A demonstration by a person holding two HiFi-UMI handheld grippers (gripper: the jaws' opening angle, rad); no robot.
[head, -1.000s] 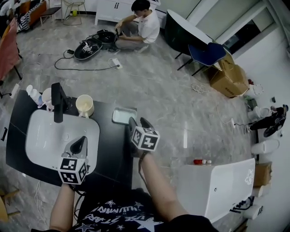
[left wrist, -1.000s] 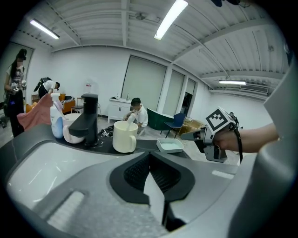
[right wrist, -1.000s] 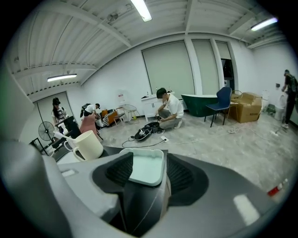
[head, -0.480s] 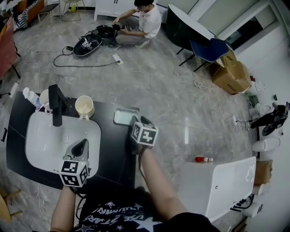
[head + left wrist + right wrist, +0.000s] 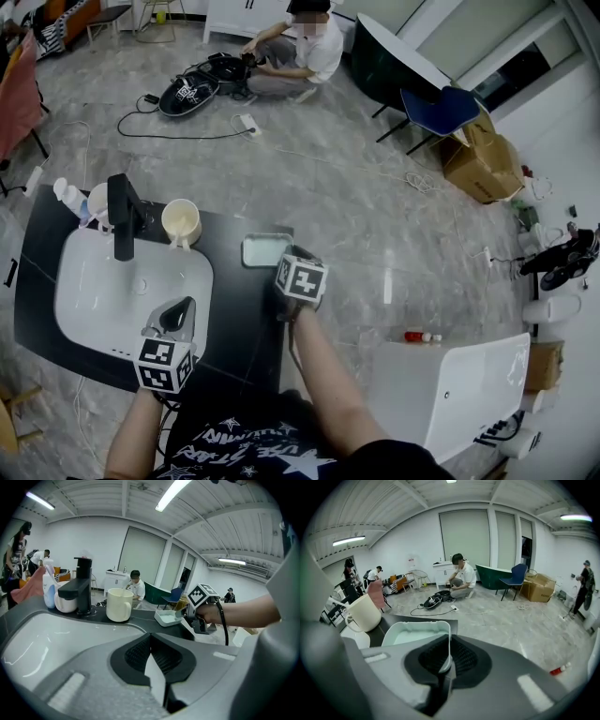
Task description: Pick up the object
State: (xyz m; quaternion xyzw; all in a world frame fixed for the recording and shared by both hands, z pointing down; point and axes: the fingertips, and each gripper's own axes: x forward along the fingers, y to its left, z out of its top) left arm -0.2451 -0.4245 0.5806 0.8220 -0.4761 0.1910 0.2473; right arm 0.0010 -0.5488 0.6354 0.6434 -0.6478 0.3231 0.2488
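The object is a pale green rectangular tray at the back right corner of the black counter. My right gripper reaches over its near right corner. In the right gripper view the jaws are shut on the tray, with its thin right rim pinched between the pads at the right gripper. My left gripper hovers over the front of the white sink. Its jaws are shut with nothing between them, as the left gripper shows in its own view.
A cream mug and a black faucet stand behind the sink, with bottles at the back left. A person sits on the floor far behind. A white panel stands to the right of the counter.
My right gripper has moved forward onto the tray's corner and its jaws have gone from wide to shut on the rim. The left gripper has stayed over the sink.
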